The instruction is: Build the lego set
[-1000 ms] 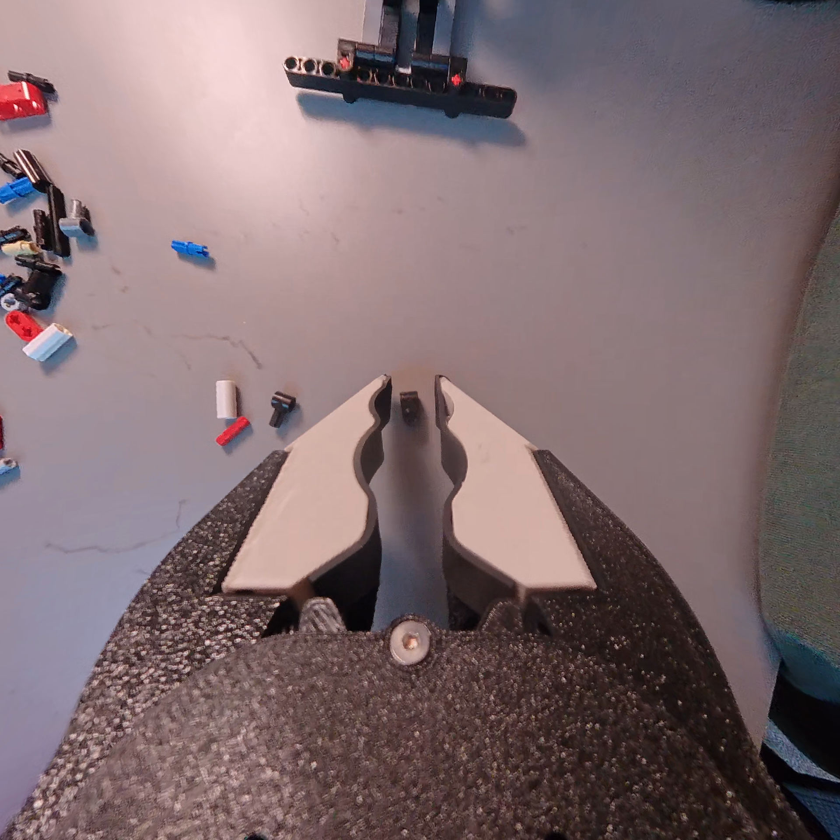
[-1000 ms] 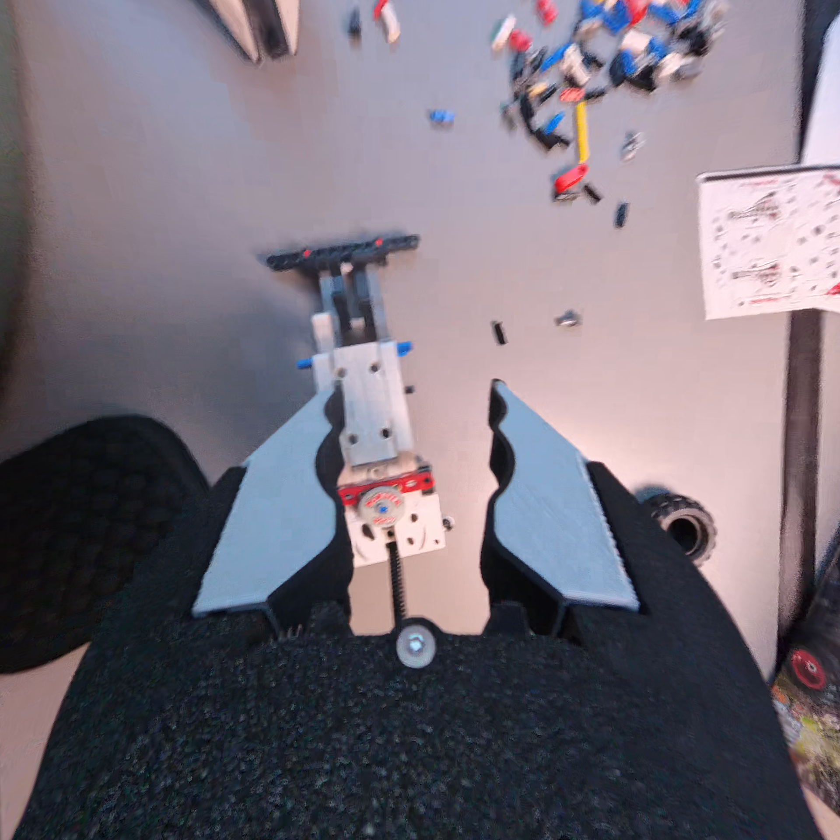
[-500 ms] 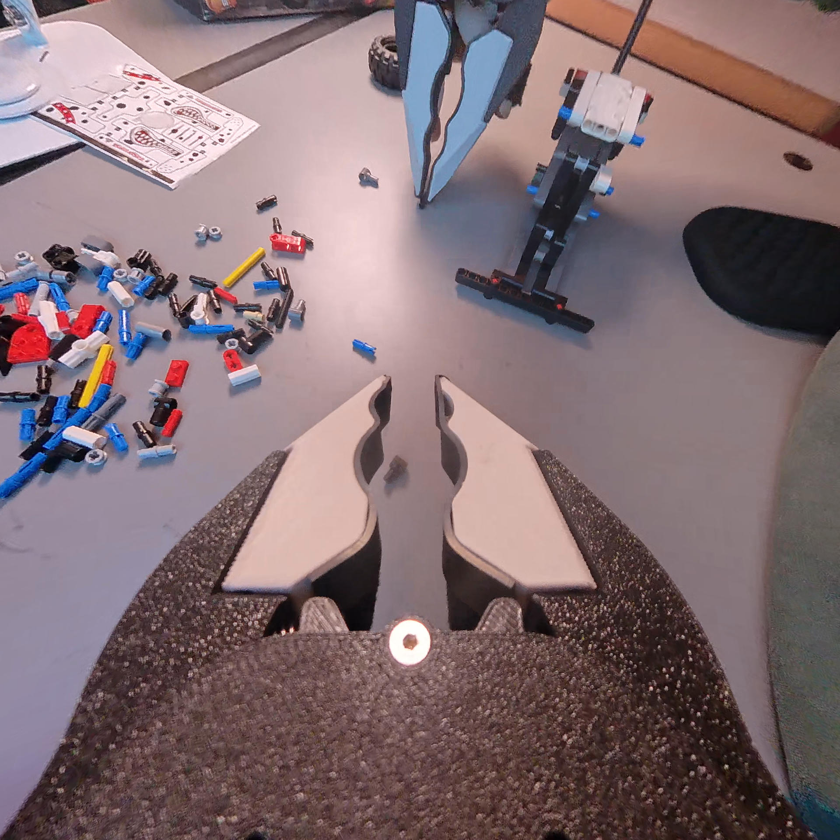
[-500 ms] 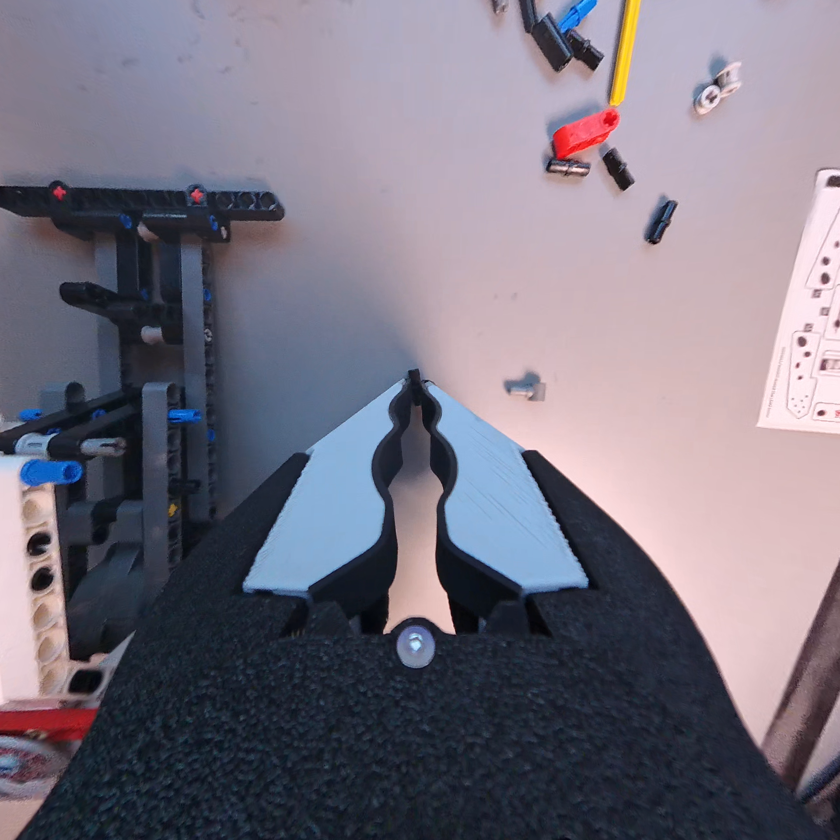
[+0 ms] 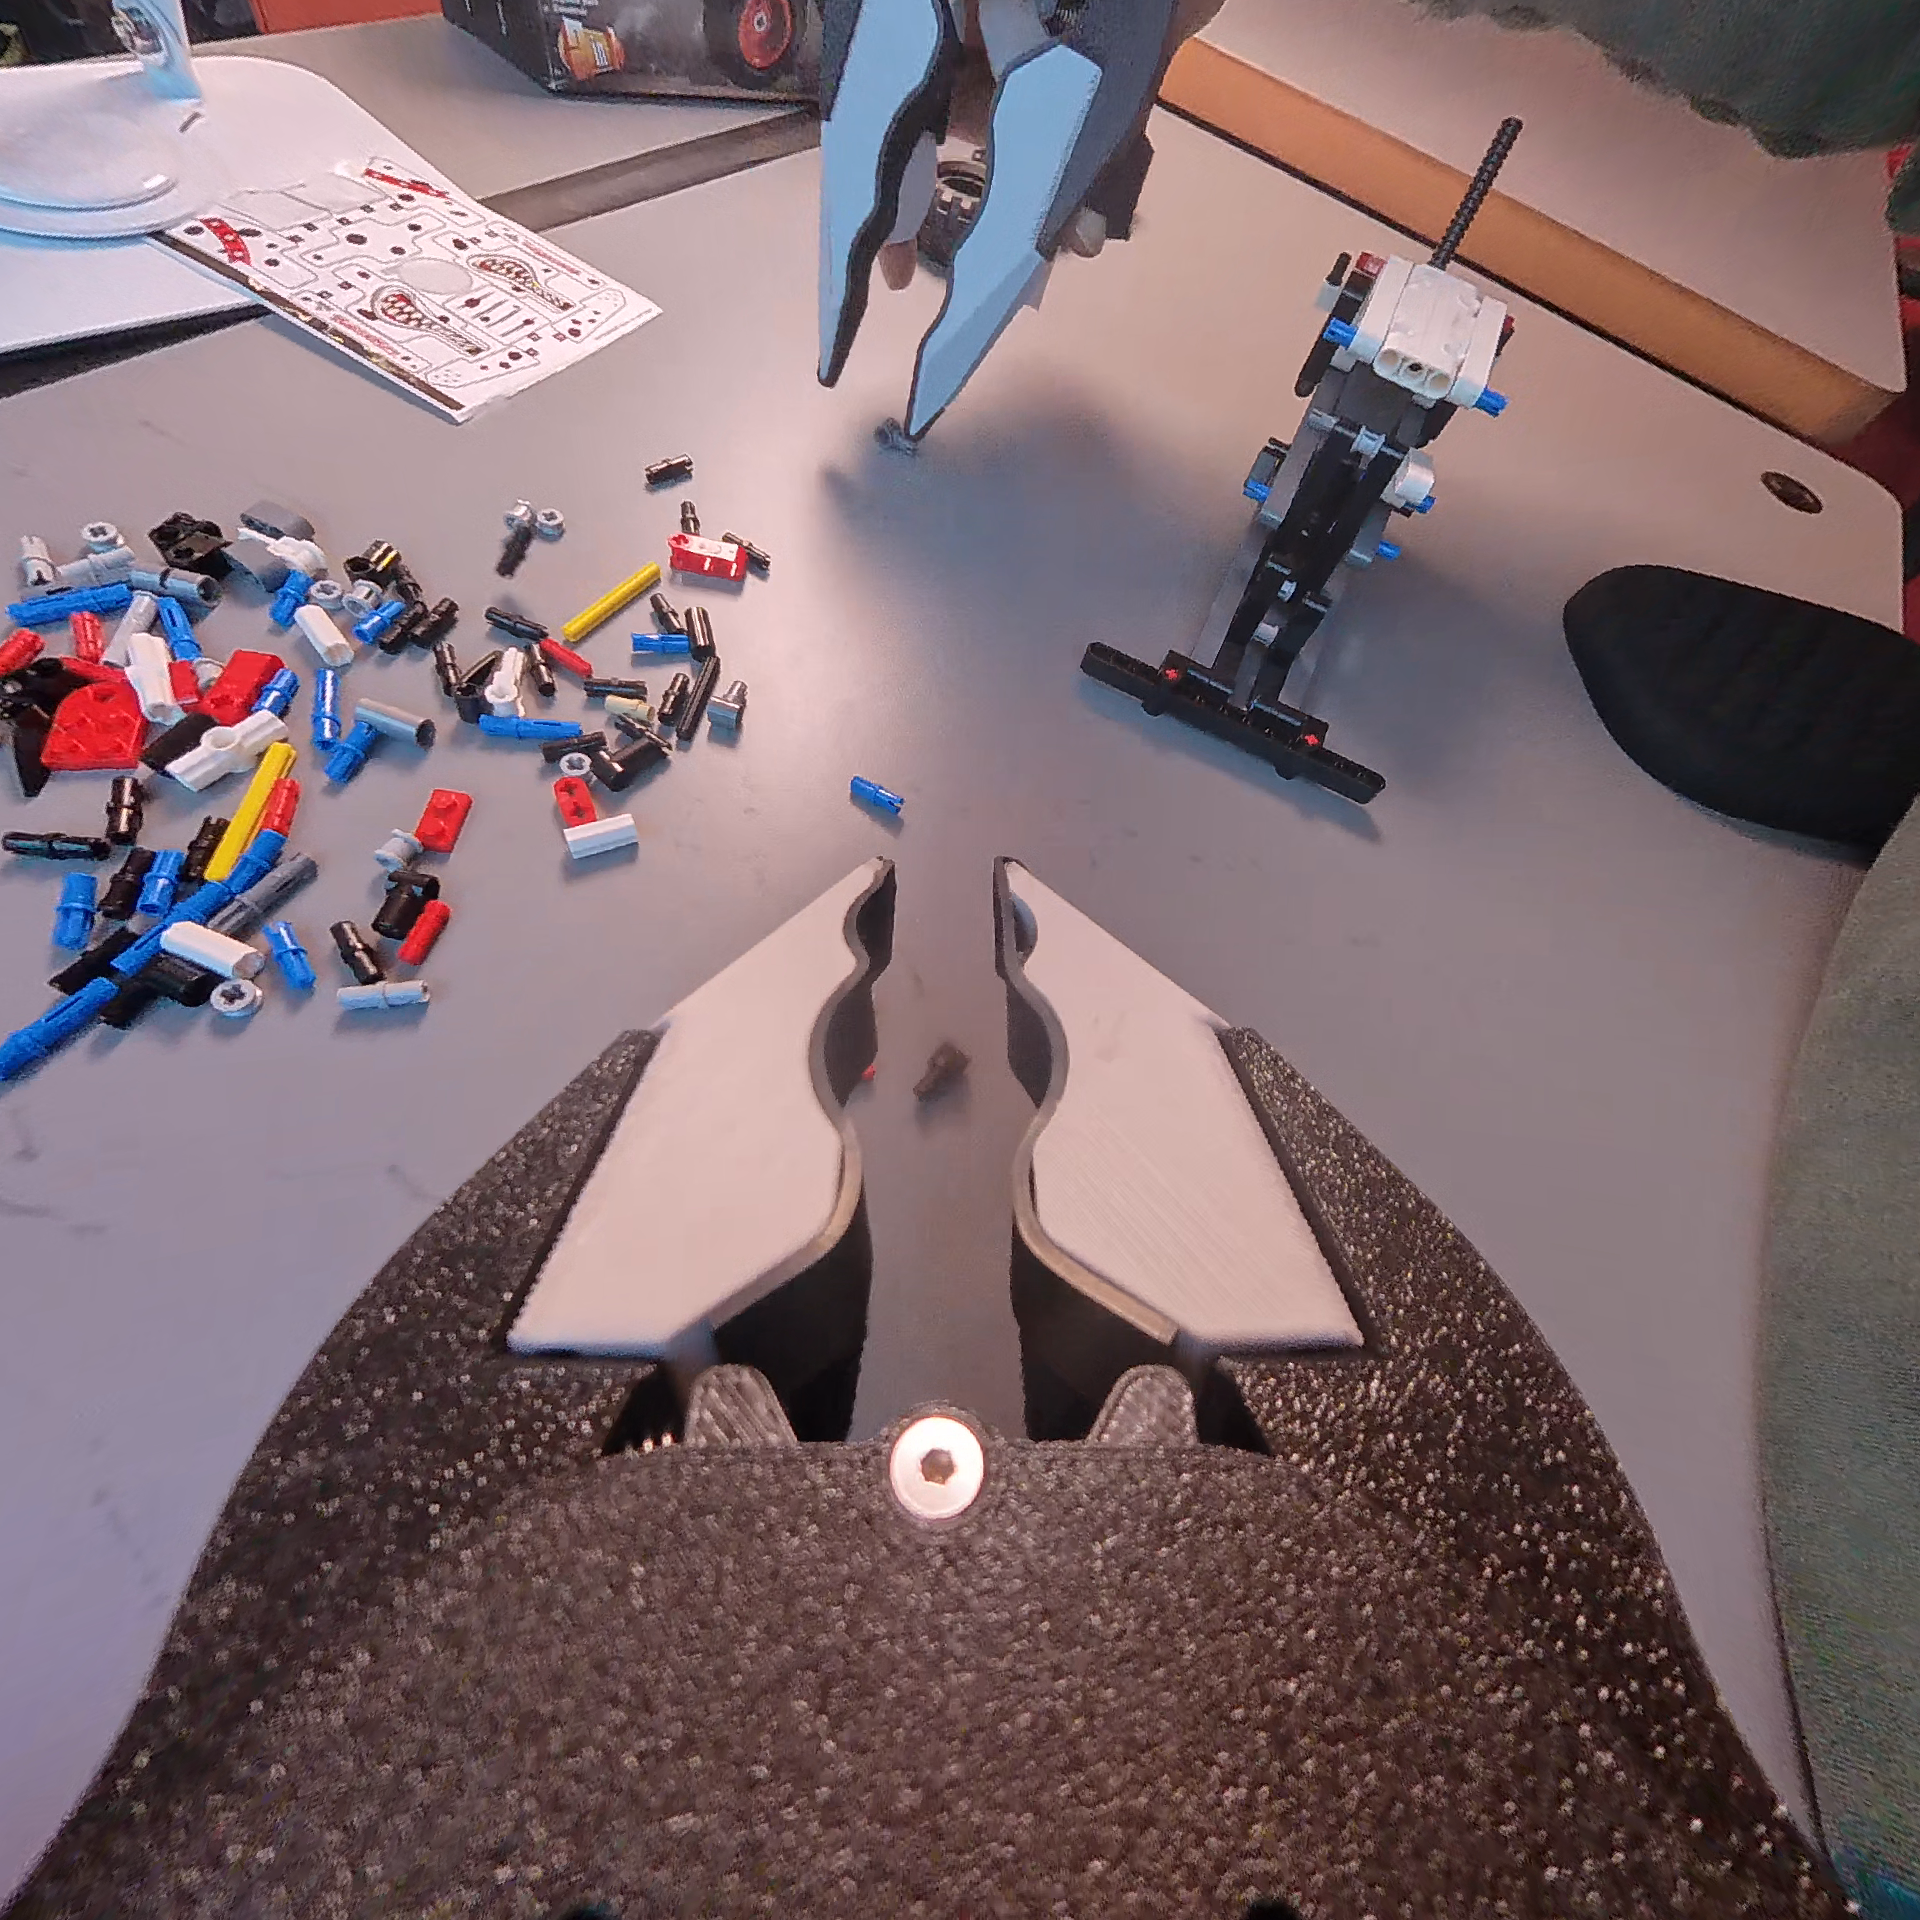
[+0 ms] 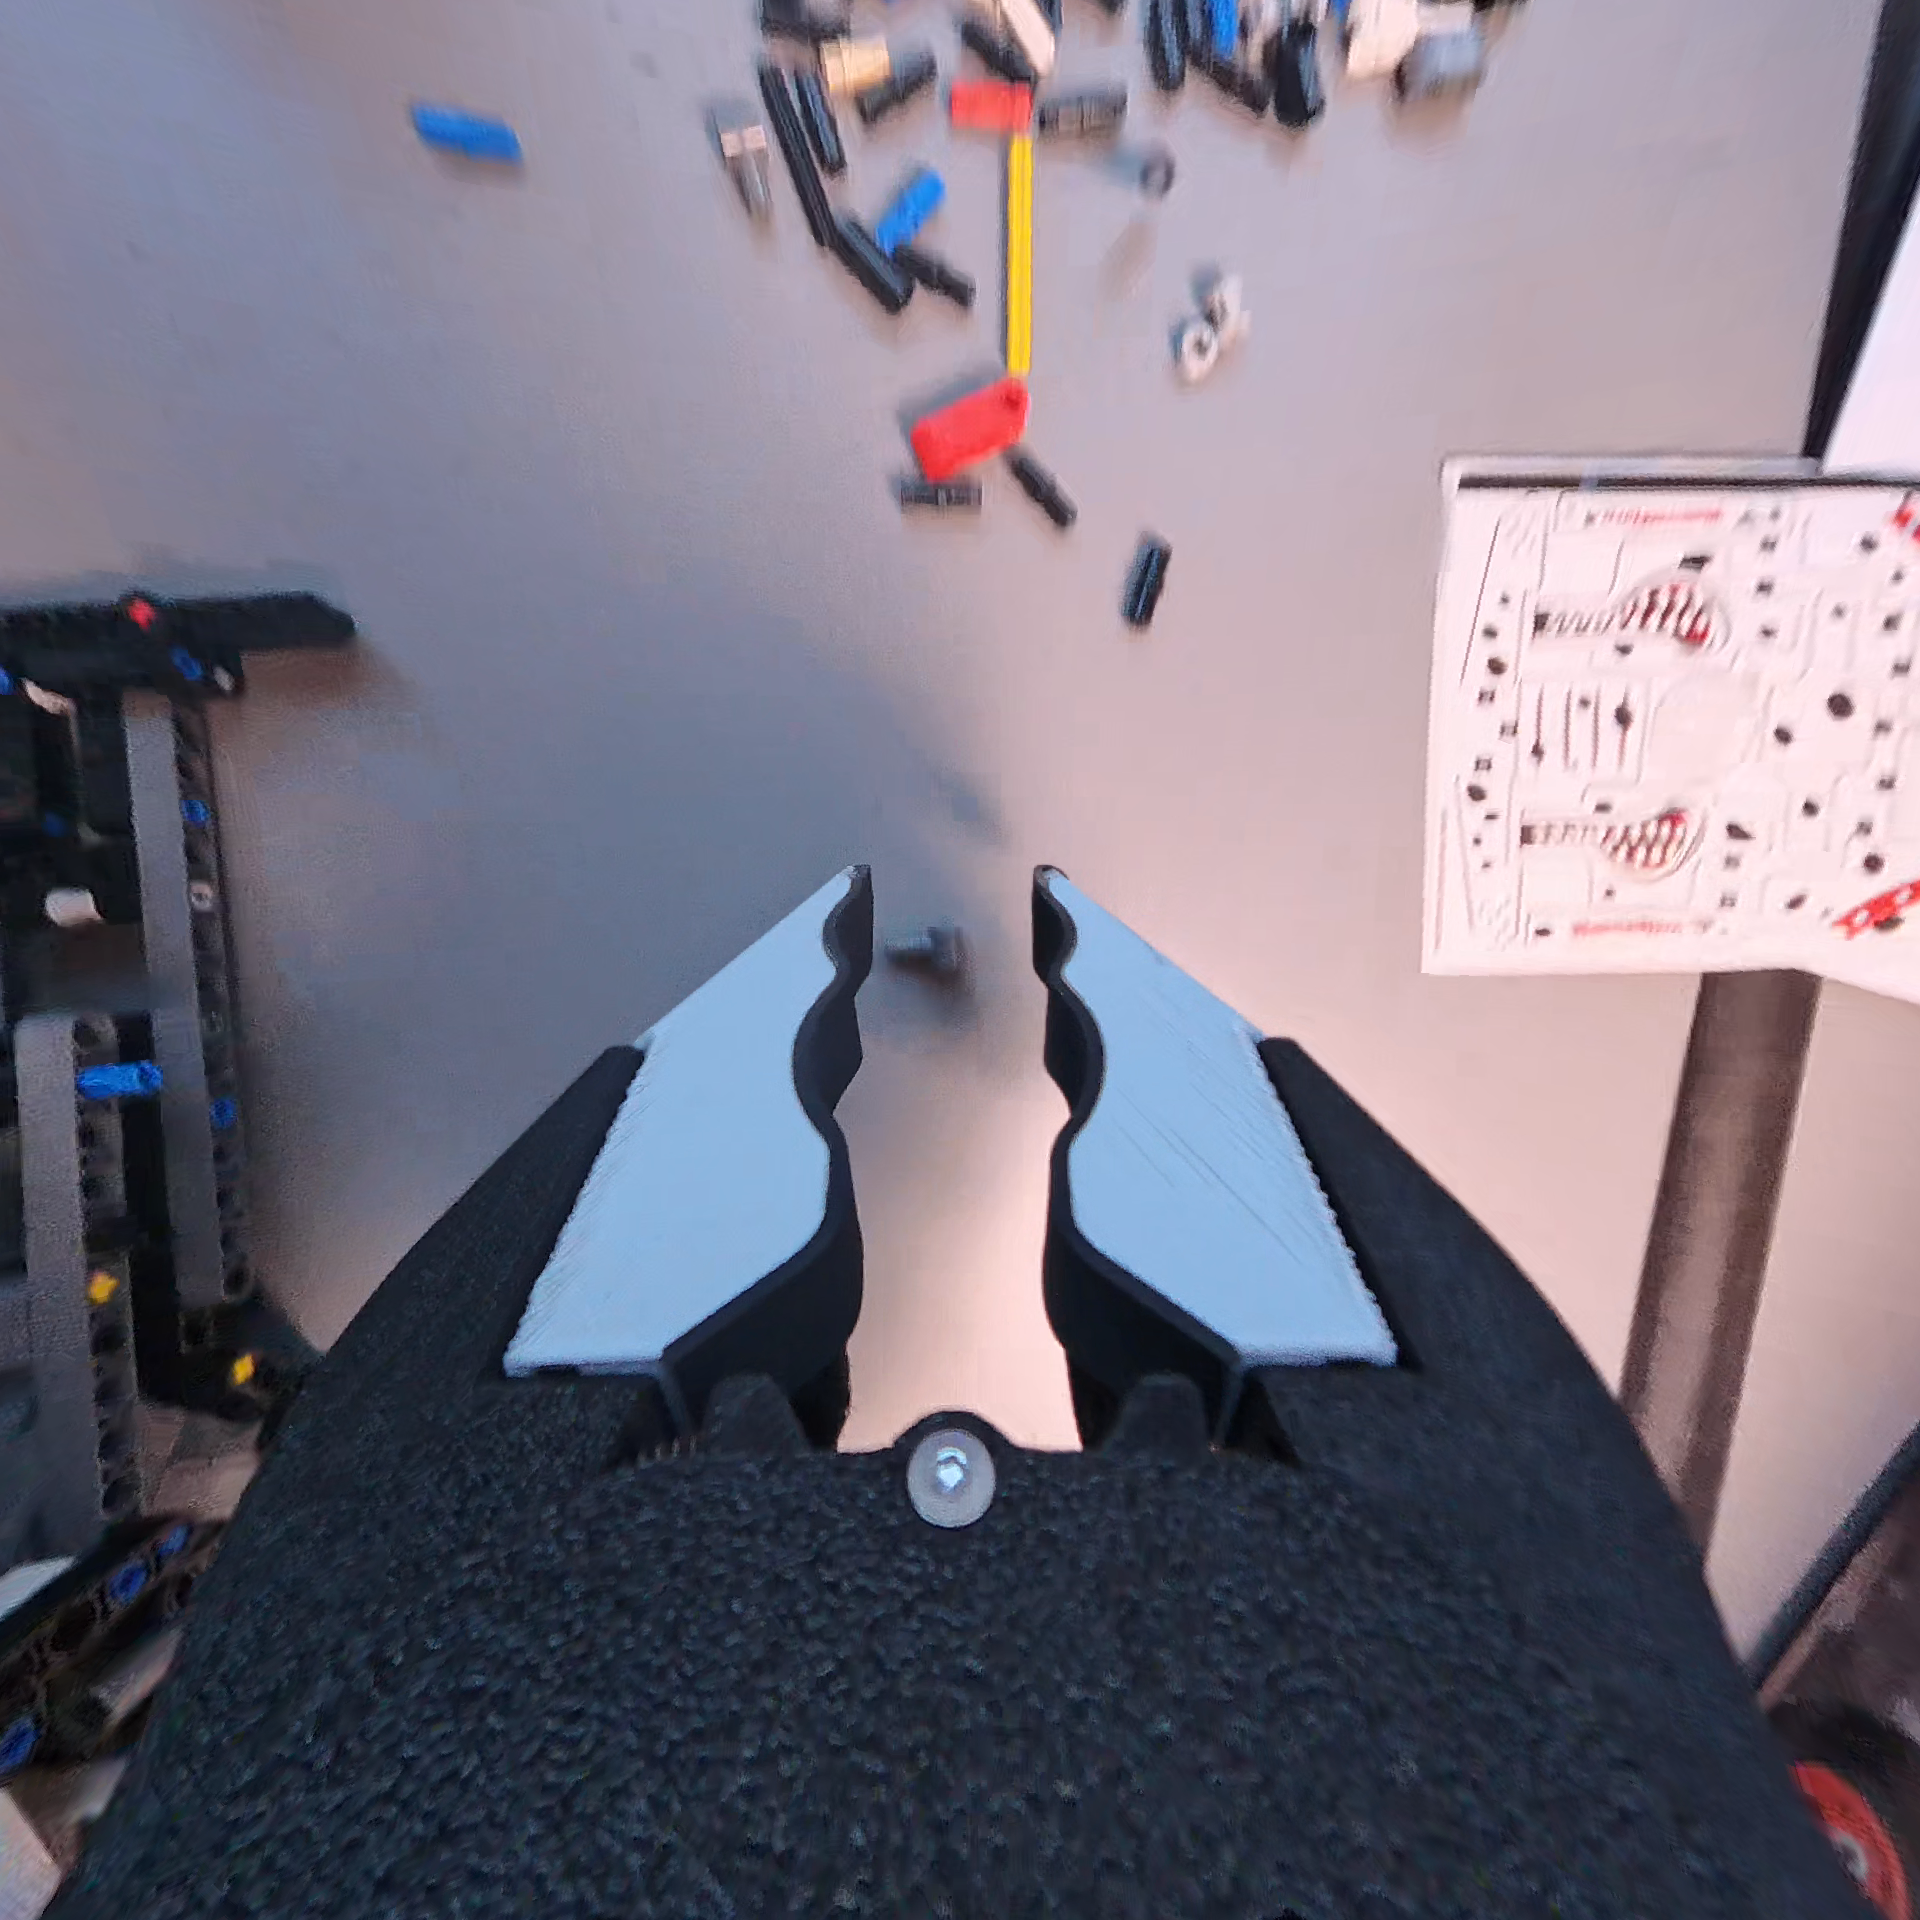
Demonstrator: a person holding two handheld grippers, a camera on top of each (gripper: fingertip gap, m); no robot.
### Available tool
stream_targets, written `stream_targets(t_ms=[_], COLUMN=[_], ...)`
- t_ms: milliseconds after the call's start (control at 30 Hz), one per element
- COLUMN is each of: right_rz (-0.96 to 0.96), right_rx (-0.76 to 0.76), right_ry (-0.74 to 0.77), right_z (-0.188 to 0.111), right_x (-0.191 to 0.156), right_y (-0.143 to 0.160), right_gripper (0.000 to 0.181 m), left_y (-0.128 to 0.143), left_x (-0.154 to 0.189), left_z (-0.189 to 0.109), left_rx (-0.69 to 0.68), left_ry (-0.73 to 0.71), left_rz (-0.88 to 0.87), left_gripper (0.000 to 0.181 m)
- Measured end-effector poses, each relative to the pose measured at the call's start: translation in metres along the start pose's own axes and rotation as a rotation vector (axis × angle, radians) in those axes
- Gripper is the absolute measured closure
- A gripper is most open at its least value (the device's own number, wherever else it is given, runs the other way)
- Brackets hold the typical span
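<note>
My left gripper point(image 5: 943, 862) hangs over the grey table point(image 5: 1455, 1039), fingers parted a little and holding nothing. A small dark pin point(image 5: 940, 1068) lies on the table between them, touching neither.

My right gripper point(image 6: 951, 878) is also parted, somewhat wider, and empty. A small grey piece point(image 6: 925, 951) sits on the table between its tips; in the left view one tip stands right at that piece point(image 5: 891, 436).

The half-built model point(image 5: 1340, 499) stands to the right of the left gripper, its black beam point(image 5: 1231, 717) flat on the table and a black axle point(image 5: 1475, 187) sticking up at the far end.

Loose parts point(image 5: 312, 727) are scattered on the left, a blue pin point(image 5: 876, 795) apart from them near my left tips. A sticker sheet point(image 5: 416, 281) lies beyond.
</note>
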State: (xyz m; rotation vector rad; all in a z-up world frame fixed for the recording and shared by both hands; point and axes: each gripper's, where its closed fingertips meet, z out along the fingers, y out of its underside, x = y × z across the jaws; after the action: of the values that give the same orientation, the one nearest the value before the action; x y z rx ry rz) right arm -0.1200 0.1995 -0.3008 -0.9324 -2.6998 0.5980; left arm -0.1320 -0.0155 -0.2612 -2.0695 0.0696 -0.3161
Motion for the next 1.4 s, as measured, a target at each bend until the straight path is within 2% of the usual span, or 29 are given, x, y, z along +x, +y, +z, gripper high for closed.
stream_targets(t_ms=[200, 367, 433, 533, 567, 600, 633, 800, 933, 1033, 1133, 1267, 1400], right_rz=[0.035, 0.012, 0.007, 0.036, 0.046, 0.047, 0.031, -0.045, -0.044, -0.008, 0.004, 0.072, 0.117], right_rx=[-0.067, -0.051, 0.005, 0.245, 0.303, 0.313, 0.31, 0.295, 0.358, 0.375, 0.289, 0.138, 0.102], right_ry=[-0.019, -0.031, -0.026, 0.031, 0.032, 0.034, 0.045, 0.057, 0.059, 0.023, 0.056, 0.104, 0.132], right_z=[0.005, 0.009, 0.009, 0.003, 0.0, -0.002, -0.003, -0.015, -0.054, -0.088, -0.107, -0.11, -0.108], right_x=[-0.004, -0.005, -0.003, 0.007, 0.007, 0.007, 0.007, -0.019, -0.052, -0.084, -0.109, -0.131, -0.145], right_y=[0.023, 0.013, -0.005, -0.065, -0.082, -0.092, -0.097, -0.106, -0.108, -0.096, -0.062, -0.008, 0.017], right_gripper=[0.172, 0.172, 0.173, 0.169, 0.149, 0.137, 0.132, 0.136, 0.137, 0.13, 0.121, 0.107, 0.105], left_y=[0.002, 0.001, 0.001, 0.002, 0.003, 0.004, 0.004, 0.004, 0.001, 0.003, 0.015, 0.02, 0.015], left_x=[0.001, 0.0, -0.001, -0.002, -0.002, -0.002, -0.003, -0.001, -0.001, -0.002, -0.003, -0.013, -0.026], left_z=[0.001, 0.0, 0.001, 0.002, 0.002, 0.002, 0.003, 0.005, 0.013, 0.031, 0.052, 0.069, 0.079], left_rx=[-0.005, 0.001, 0.002, 0.001, -0.001, -0.004, -0.005, -0.012, -0.031, -0.1, -0.215, -0.296, -0.317], left_ry=[0.005, 0.005, 0.005, 0.007, 0.006, 0.004, 0.002, 0.006, 0.002, 0.014, 0.026, -0.009, -0.038], left_rz=[0.002, -0.005, -0.008, -0.015, -0.016, -0.017, -0.018, -0.008, 0.005, 0.018, 0.071, 0.172, 0.189], left_gripper=[0.162, 0.162, 0.162, 0.162, 0.162, 0.162, 0.162, 0.163, 0.162, 0.161, 0.161, 0.159, 0.176])
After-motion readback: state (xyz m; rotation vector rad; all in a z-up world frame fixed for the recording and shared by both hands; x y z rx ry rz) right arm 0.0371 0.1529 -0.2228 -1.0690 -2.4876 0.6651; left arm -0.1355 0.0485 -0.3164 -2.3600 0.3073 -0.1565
